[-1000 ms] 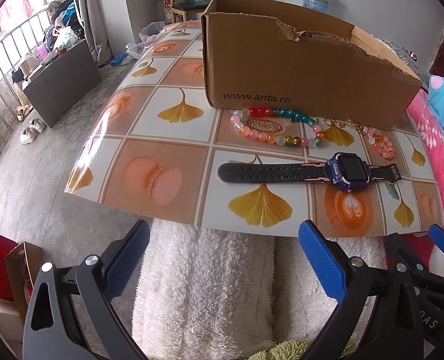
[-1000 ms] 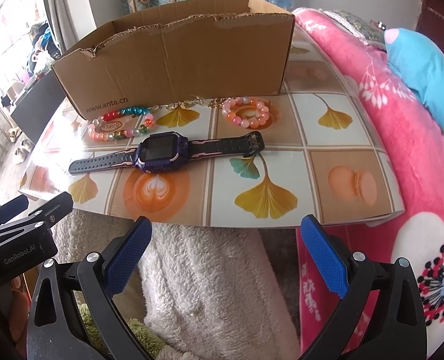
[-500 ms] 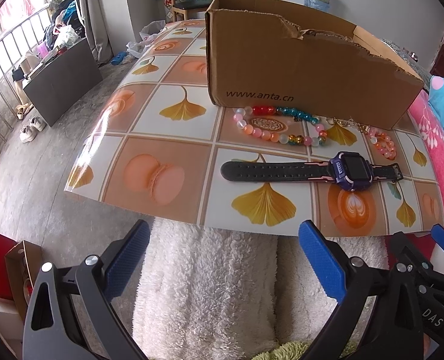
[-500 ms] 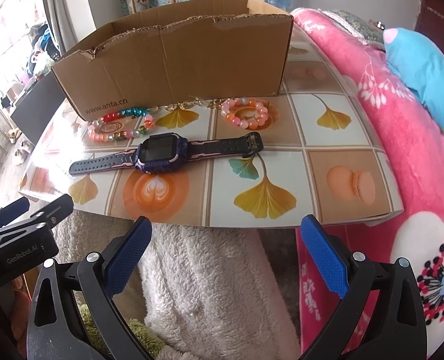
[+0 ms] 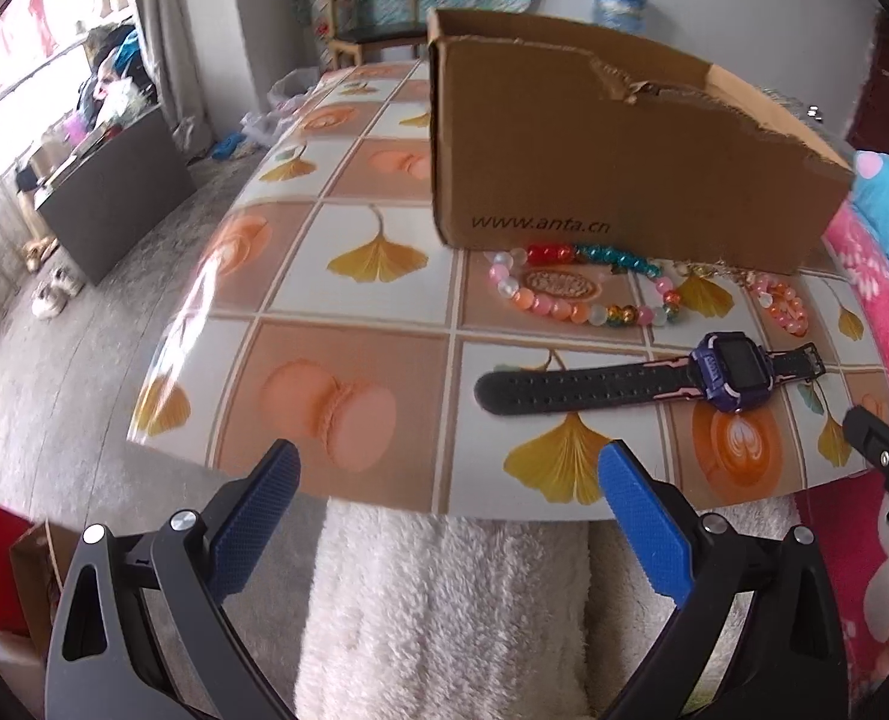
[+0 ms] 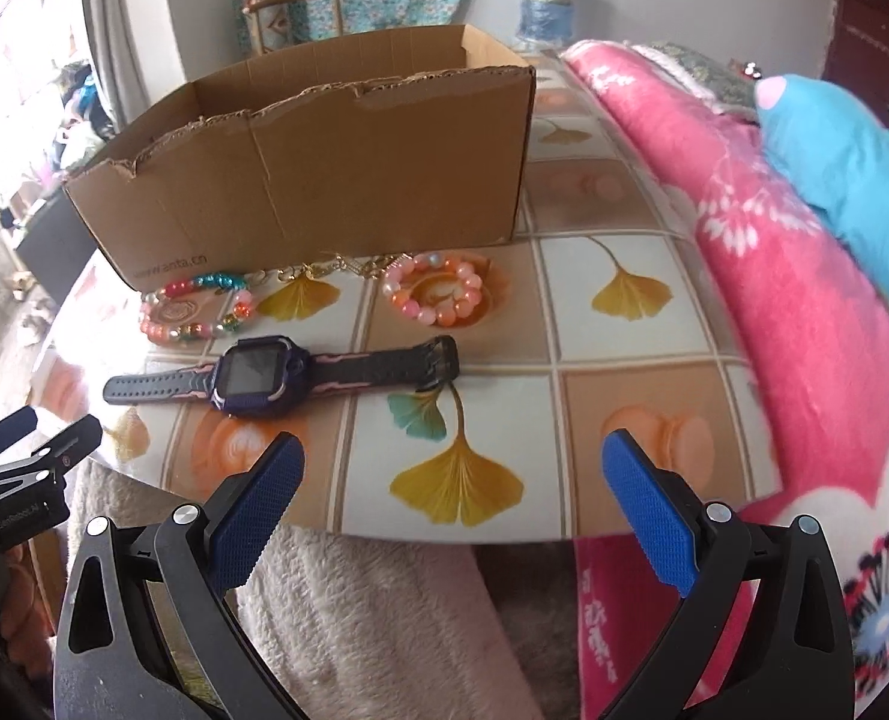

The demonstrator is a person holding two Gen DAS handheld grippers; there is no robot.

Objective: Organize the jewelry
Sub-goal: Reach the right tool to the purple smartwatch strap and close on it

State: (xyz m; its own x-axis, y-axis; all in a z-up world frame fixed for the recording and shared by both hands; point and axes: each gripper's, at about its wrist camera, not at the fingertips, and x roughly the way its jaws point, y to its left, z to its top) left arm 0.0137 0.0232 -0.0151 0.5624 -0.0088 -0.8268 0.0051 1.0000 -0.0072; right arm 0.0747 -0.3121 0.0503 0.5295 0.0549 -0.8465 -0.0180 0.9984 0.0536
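Both tongs hang released and empty at the near edge of the surface (image 6: 624, 360). The watch (image 6: 264, 375) lies ahead of the right tongs (image 6: 453, 492), to their left; ahead-right of the left tongs (image 5: 447, 498), bracelets (image 5: 570, 291) beyond it against the box (image 5: 594, 180)

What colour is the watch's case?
Purple, on the smartwatch, clearest in the right wrist view.

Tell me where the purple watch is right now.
The purple watch lies flat on the tablecloth, in front of the two bead bracelets and the cardboard box, left of centre in the right wrist view.
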